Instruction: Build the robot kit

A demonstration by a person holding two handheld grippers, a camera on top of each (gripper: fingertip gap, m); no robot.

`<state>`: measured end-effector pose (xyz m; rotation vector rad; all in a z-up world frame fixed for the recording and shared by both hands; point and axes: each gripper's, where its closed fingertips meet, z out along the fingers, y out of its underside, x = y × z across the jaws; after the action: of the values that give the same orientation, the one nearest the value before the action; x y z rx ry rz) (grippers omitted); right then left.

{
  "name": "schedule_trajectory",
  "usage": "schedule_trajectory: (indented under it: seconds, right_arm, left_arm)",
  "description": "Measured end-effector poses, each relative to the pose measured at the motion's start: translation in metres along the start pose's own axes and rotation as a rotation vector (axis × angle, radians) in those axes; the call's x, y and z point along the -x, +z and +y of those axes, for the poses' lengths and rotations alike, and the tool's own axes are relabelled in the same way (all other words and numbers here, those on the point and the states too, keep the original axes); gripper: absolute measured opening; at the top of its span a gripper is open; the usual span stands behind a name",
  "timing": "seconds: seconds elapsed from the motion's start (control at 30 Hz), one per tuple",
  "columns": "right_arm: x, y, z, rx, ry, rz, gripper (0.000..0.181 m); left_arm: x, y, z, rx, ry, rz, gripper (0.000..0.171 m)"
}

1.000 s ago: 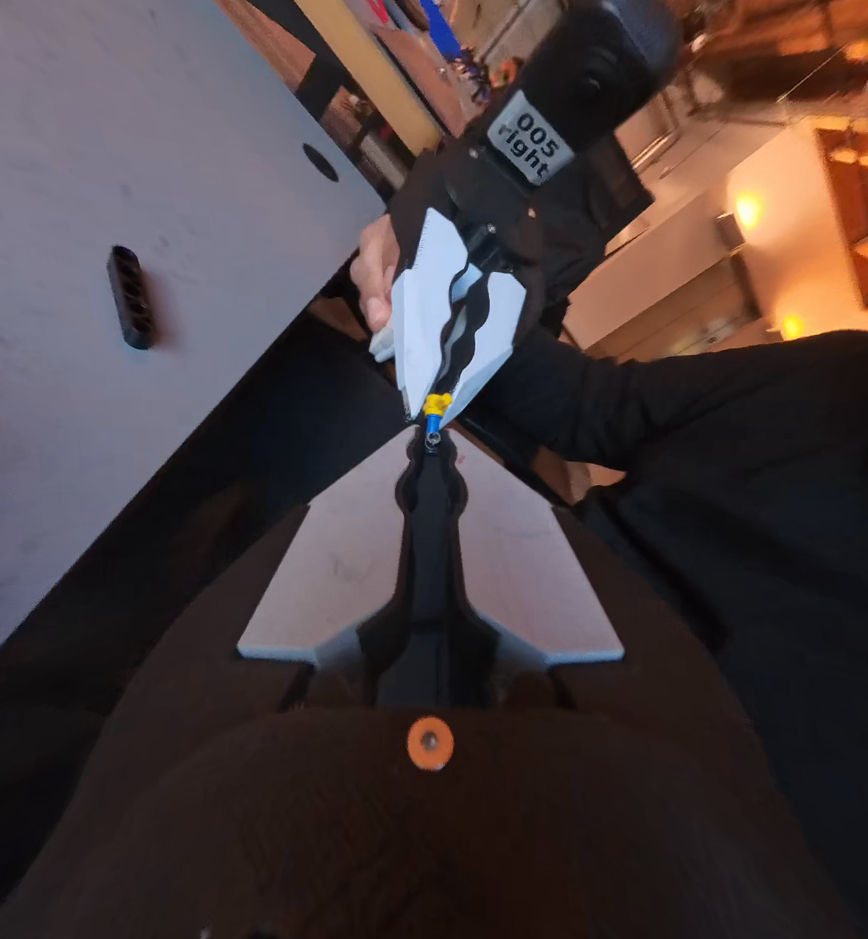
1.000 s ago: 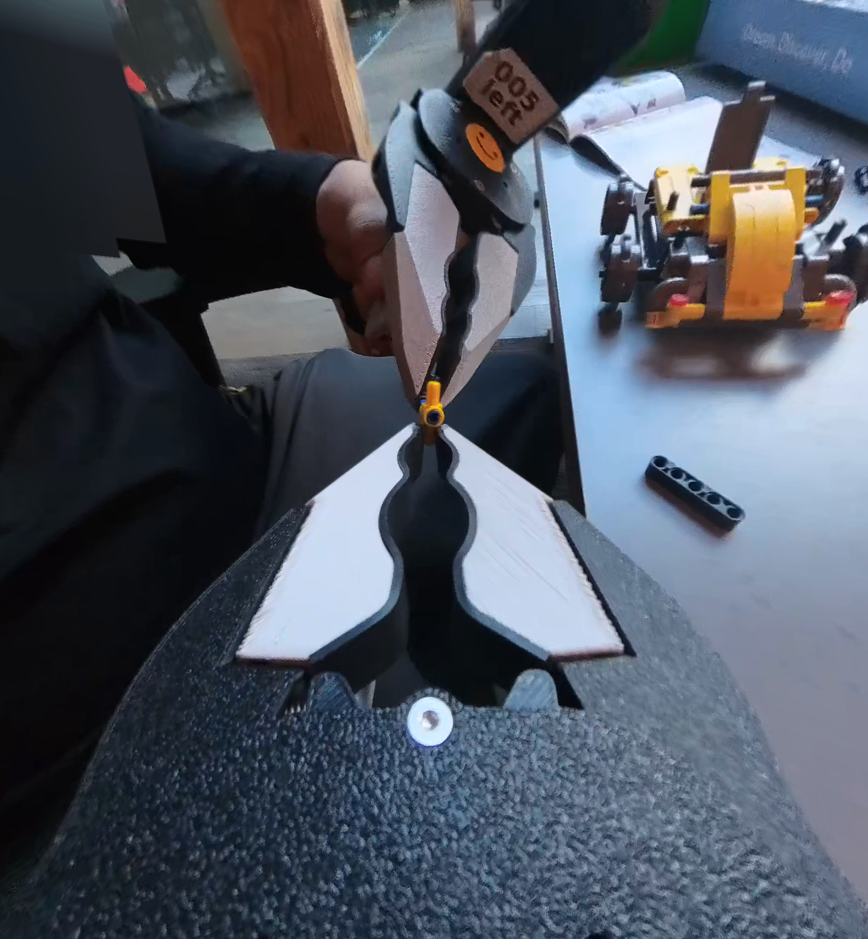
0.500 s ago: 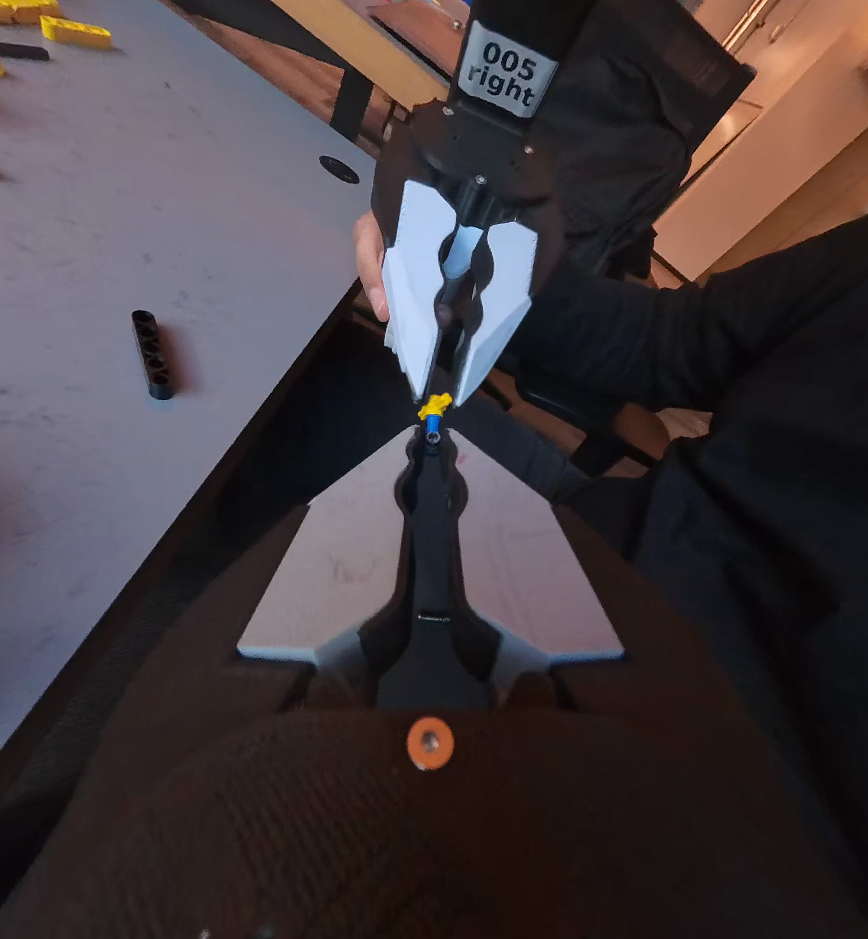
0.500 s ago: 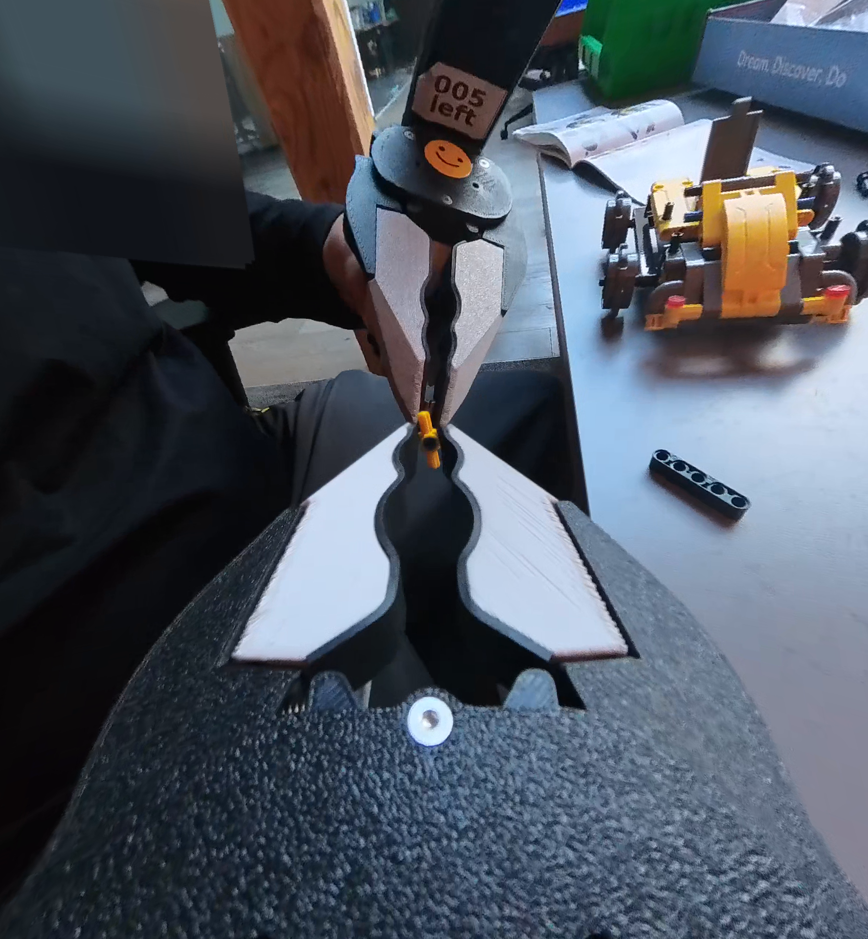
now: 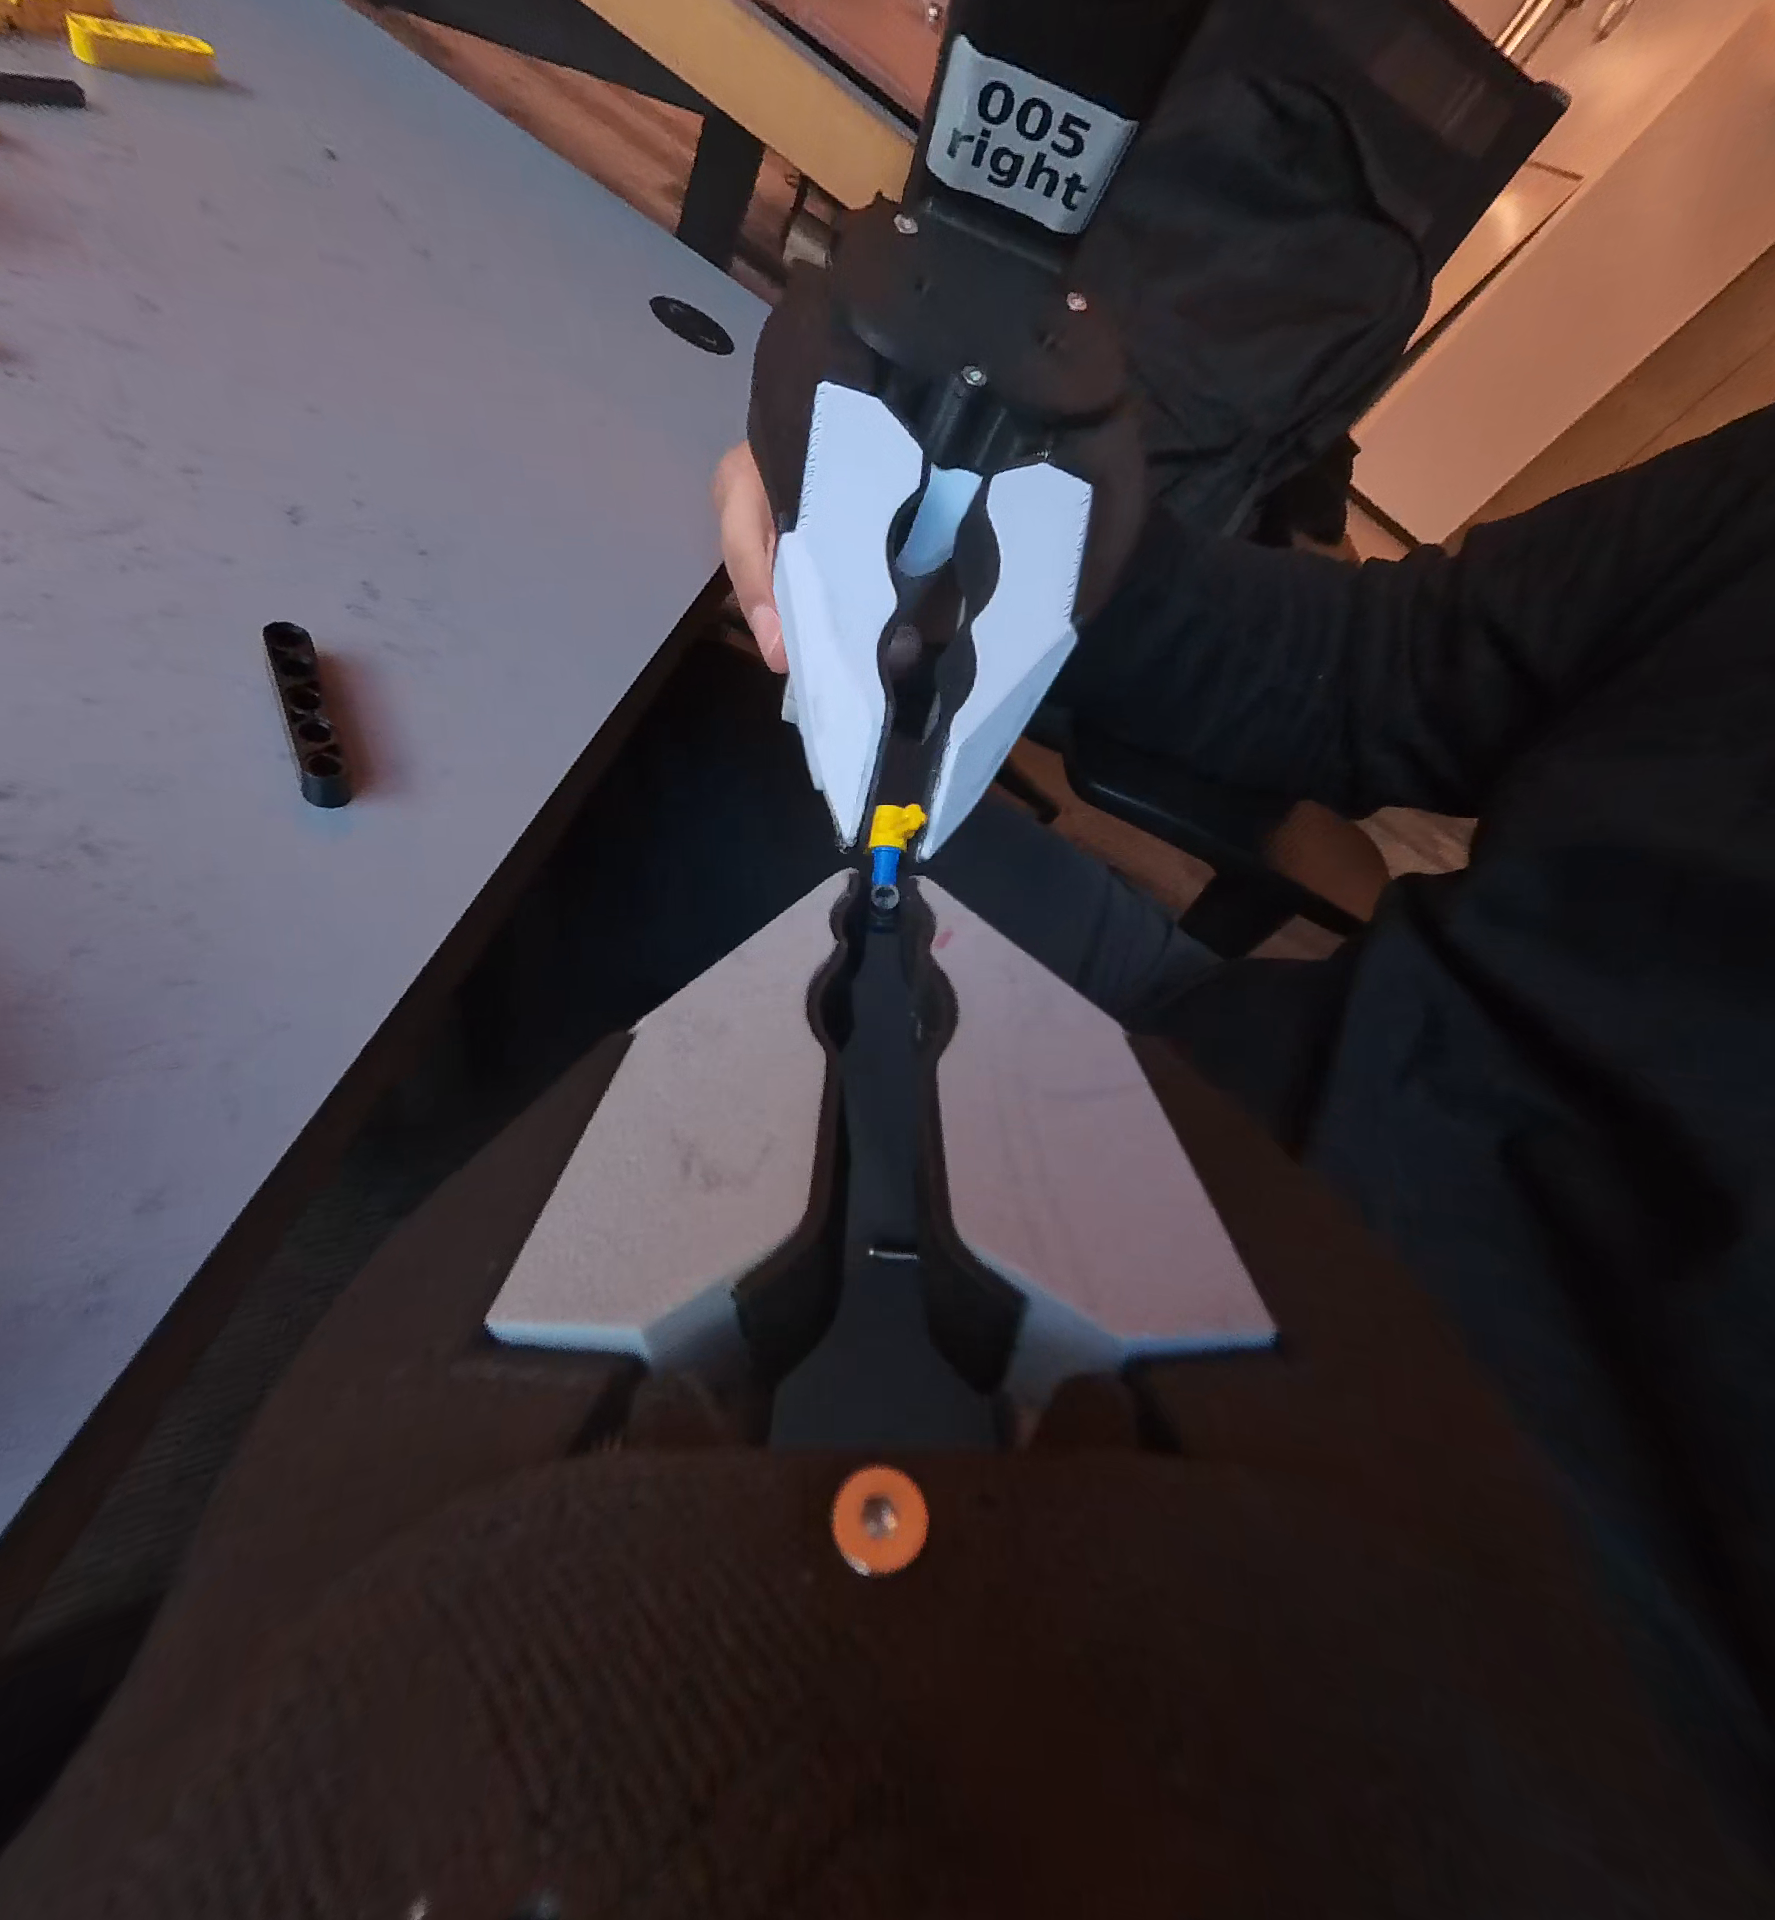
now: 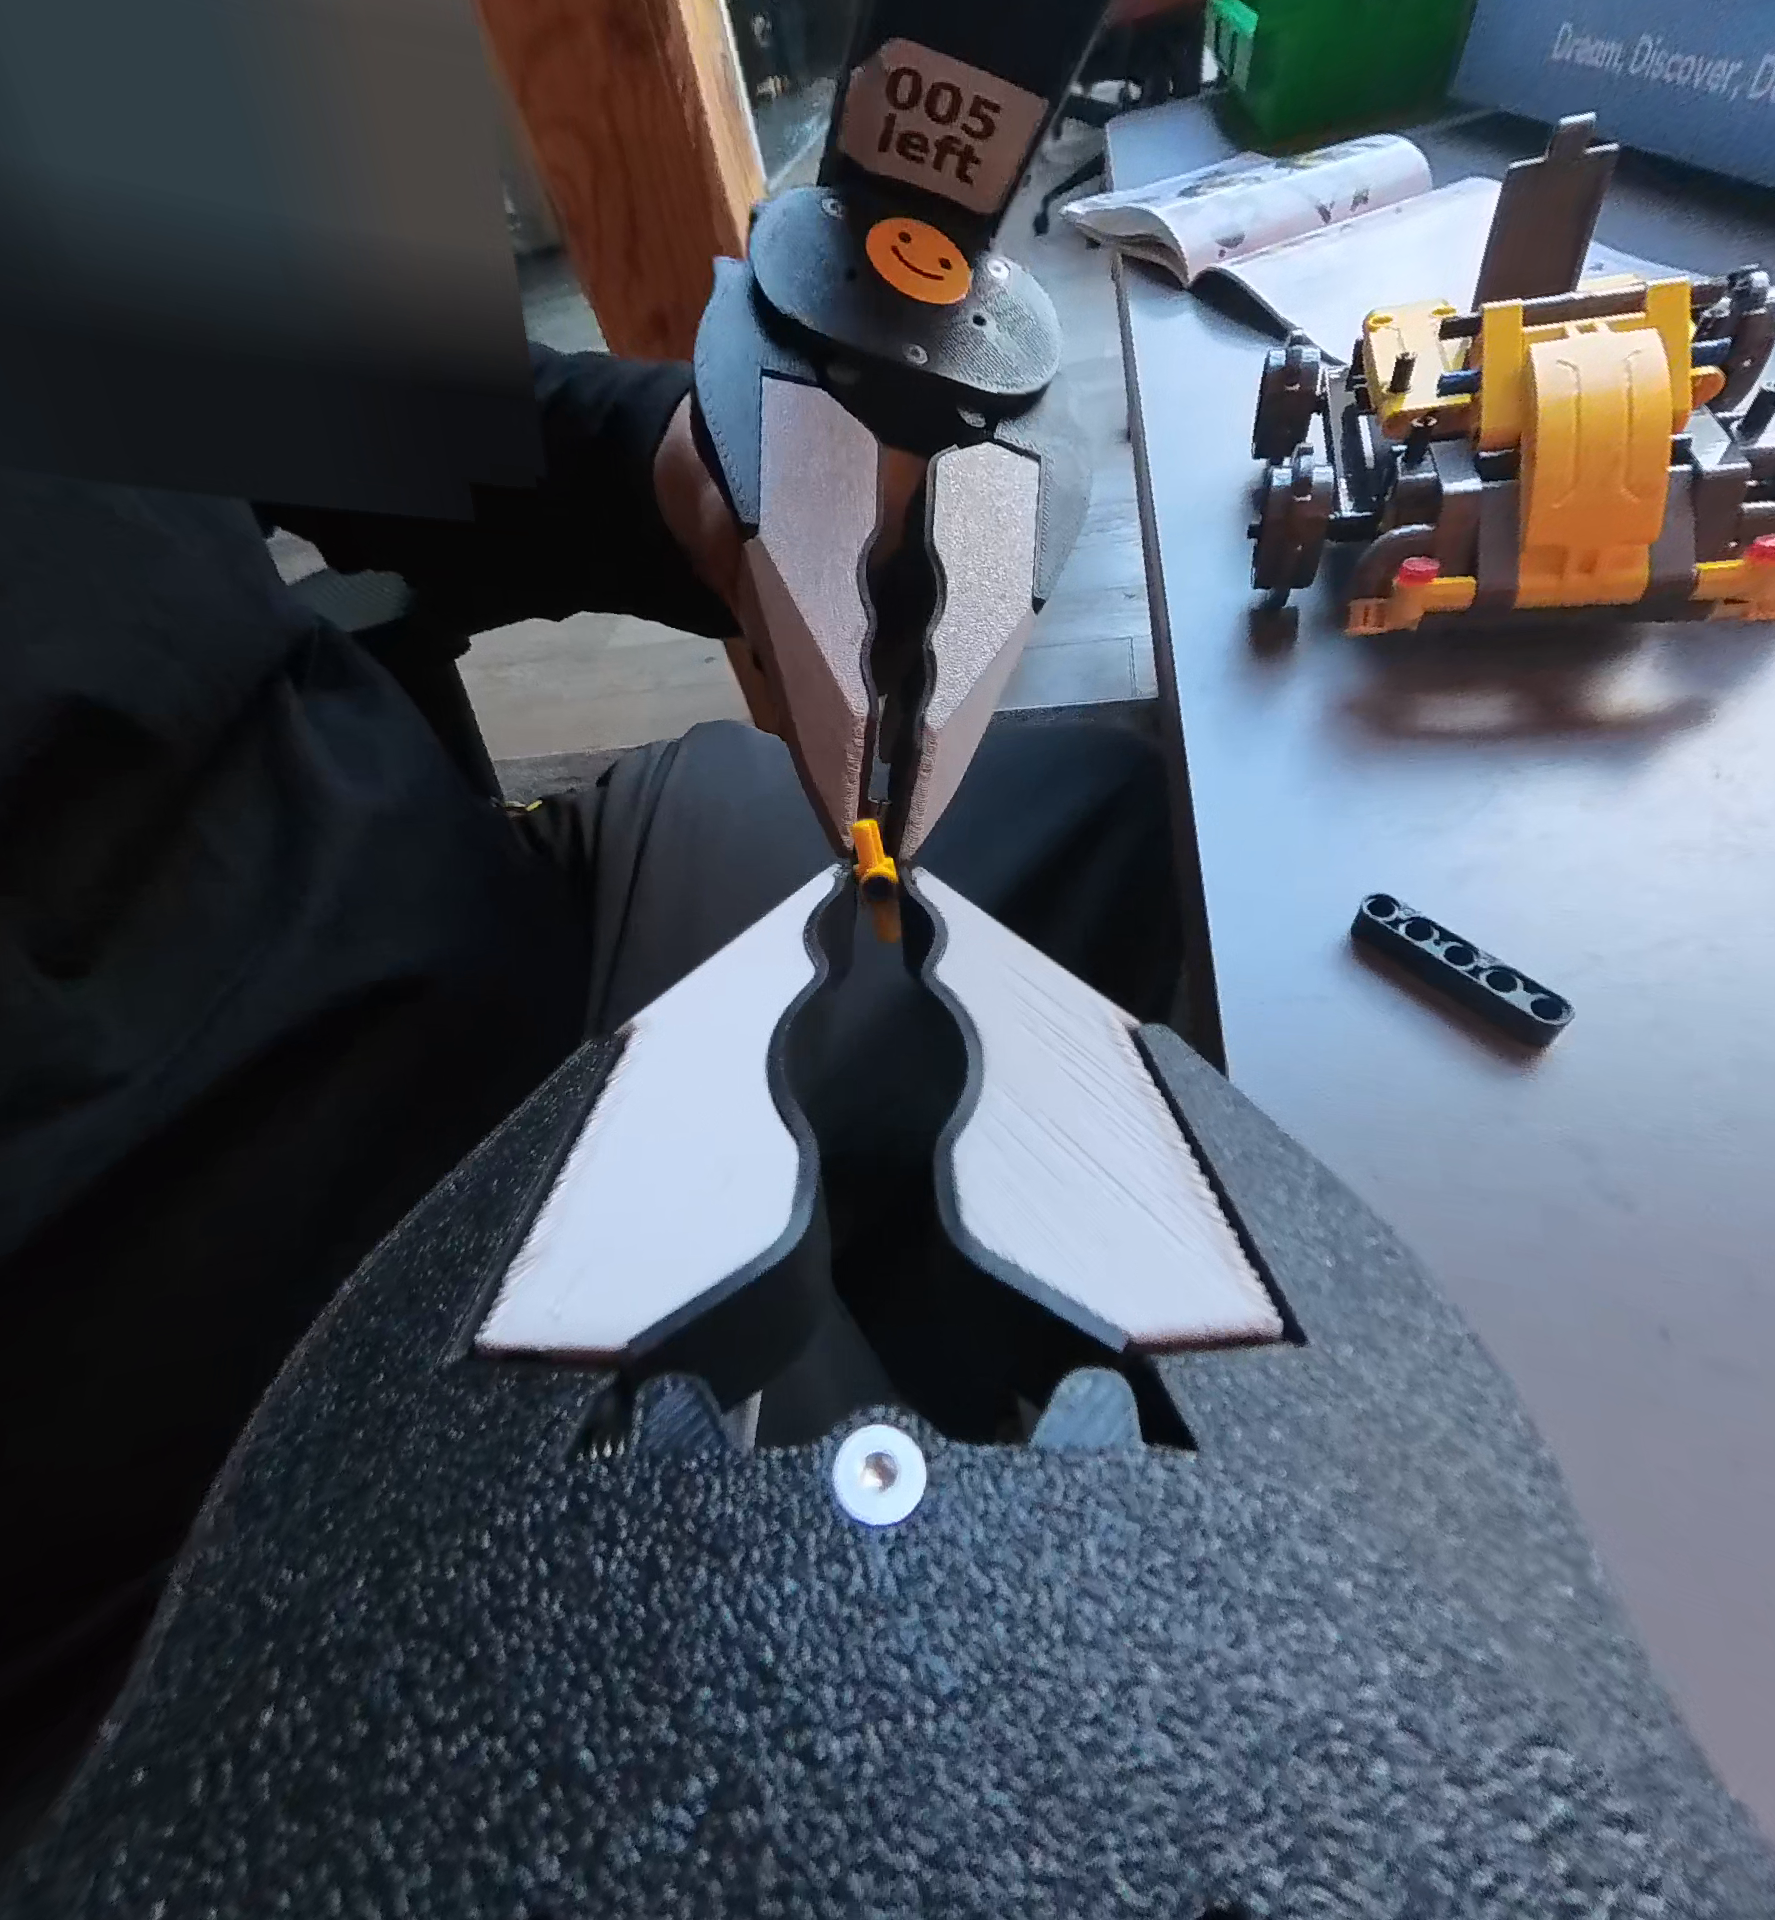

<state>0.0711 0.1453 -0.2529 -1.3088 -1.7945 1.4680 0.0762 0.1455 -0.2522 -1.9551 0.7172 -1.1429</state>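
Between both gripper tips, off table edge: yellow pin [image 5: 895, 826] pinched by right gripper [image 5: 885, 844], black piece [image 5: 883, 902] by left gripper [image 5: 883, 883].

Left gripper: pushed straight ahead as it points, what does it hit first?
The yellow pin pinched in the right gripper, tip to tip with the left gripper; almost no gap shows.

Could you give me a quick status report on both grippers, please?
Left gripper shut on black beam. Right gripper shut on yellow connector, blue pin entering beam. Nothing between them.
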Motion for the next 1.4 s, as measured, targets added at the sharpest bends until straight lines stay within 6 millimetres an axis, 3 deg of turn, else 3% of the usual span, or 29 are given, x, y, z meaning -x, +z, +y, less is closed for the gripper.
schedule_trajectory:
  seconds: [0.3, 0.53, 0.77, 1.23, 1.4]
  right_arm:
    - [-0.006, 0.000, -0.009, -0.073, 0.159, -0.020, 0.006]
    - [-0.010, -0.009, -0.027, -0.230, 0.324, -0.105, 0.006]
    - [-0.009, -0.003, -0.027, -0.222, 0.296, -0.078, 0.006]
    - [-0.012, -0.003, -0.027, -0.215, 0.243, -0.029, 0.006]
    - [-0.012, -0.006, -0.032, -0.230, 0.264, -0.022, 0.006]
  left_arm:
    - [0.006, -0.013, -0.007, 0.009, 0.035, -0.055, 0.003]
    - [0.006, -0.026, -0.019, -0.025, 0.017, -0.055, 0.014]
    - [-0.001, -0.021, -0.021, -0.067, -0.057, 0.019, 0.008]
    - [0.004, -0.018, -0.020, -0.079, -0.024, -0.031, 0.004]
    - [0.004, -0.020, -0.027, -0.105, 0.126, -0.126, 0.004]
